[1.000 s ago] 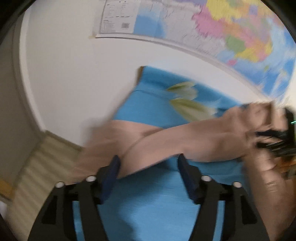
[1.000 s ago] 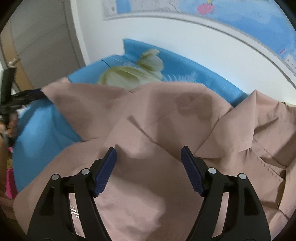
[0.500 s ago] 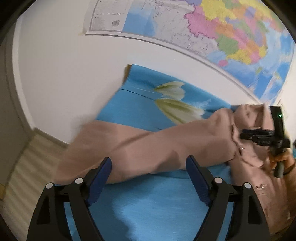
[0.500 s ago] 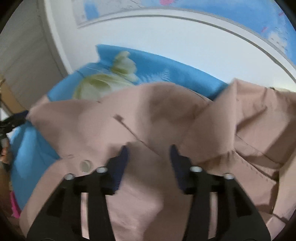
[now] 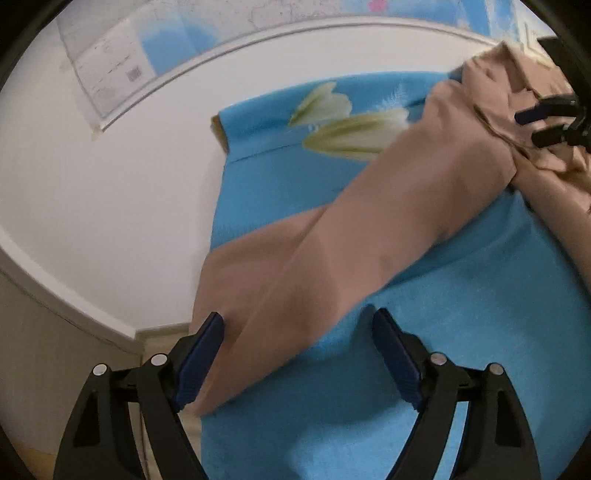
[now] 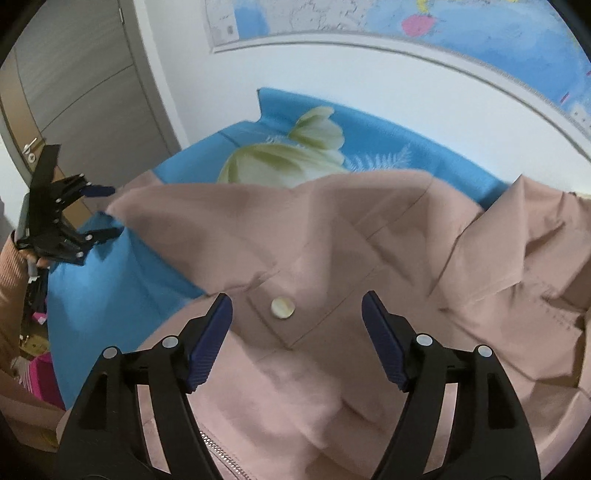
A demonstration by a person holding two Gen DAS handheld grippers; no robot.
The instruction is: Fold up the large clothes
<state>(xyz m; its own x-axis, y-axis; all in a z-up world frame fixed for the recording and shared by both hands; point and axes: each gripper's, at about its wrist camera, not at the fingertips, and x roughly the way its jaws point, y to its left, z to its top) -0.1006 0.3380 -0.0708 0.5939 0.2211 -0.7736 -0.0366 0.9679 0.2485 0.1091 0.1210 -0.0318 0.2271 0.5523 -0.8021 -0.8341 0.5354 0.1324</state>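
A dusty-pink jacket (image 6: 369, 236) lies spread on a bed with a blue flower-print sheet (image 5: 461, 295). Its long sleeve (image 5: 369, 236) stretches diagonally across the sheet, with the cuff end between the jaws of my left gripper (image 5: 297, 354). Those jaws are closing, and the pads do not press the cloth. My right gripper (image 6: 295, 339) hovers over the jacket's pocket flap and its pale button (image 6: 282, 306). Its jaws are opening with nothing gripped. The left gripper (image 6: 99, 210) also shows at the sleeve end, and the right gripper (image 5: 543, 123) shows over the bunched jacket body.
A white wall (image 5: 110, 177) with a large map (image 6: 480, 33) runs behind the bed. A grey door (image 6: 74, 92) stands at the left. The sheet's edge (image 5: 218, 206) drops to the floor by the wall. Pink items (image 6: 40, 373) sit beside the bed.
The left gripper has rolled and sunk toward the sleeve's cuff, and its jaws have narrowed since half a second ago. The right jaws narrowed, then widened again, now over the buttoned pocket.
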